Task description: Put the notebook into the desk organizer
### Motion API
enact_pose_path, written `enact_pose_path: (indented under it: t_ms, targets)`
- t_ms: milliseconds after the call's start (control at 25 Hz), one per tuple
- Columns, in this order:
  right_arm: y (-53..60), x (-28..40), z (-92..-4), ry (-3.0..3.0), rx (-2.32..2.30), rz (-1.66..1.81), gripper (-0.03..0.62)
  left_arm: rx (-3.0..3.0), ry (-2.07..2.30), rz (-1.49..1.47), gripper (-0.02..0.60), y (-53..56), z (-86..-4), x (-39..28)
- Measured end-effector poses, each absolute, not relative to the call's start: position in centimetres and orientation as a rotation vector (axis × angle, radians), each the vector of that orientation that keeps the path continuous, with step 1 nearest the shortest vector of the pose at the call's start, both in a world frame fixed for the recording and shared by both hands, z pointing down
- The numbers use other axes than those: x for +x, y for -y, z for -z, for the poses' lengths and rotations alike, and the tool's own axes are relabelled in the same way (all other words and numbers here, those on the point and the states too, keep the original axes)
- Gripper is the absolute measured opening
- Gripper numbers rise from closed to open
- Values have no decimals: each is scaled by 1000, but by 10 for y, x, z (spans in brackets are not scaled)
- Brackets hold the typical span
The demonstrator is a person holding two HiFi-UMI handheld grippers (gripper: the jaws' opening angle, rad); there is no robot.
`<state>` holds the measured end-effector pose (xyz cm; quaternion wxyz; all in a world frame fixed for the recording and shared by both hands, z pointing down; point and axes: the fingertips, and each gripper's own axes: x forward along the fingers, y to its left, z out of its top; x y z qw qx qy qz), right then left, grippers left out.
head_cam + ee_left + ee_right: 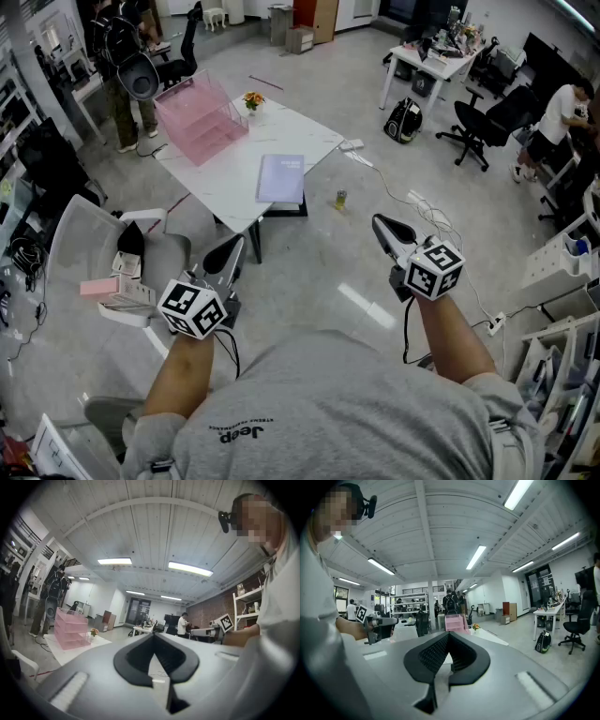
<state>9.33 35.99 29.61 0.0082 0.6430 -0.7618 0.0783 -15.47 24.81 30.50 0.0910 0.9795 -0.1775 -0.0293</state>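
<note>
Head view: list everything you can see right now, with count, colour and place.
table: one, white, centre ahead
desk organizer: one, pink, far-left part of table
notebook: one, lilac, flat at table's near edge
flower pot: one, orange blooms, on table beside organizer
small can: one, yellowish, floor right of table
backpack: one, black, floor by far desk
left gripper: one, grey and black, jaws shut, empty
right gripper: one, grey and black, jaws shut, empty

floor (309, 272): grey concrete | ceiling (150, 527): white, strip lights (187, 568) | black office chairs (487, 122)
</note>
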Motion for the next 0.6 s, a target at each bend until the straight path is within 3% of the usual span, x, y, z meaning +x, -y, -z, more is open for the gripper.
enact_pose_path:
  t_ms: [600]
  targets:
    - [-364,113,-293,2389,1998,-249,2,2915,546,72,55,-254,-300,-133]
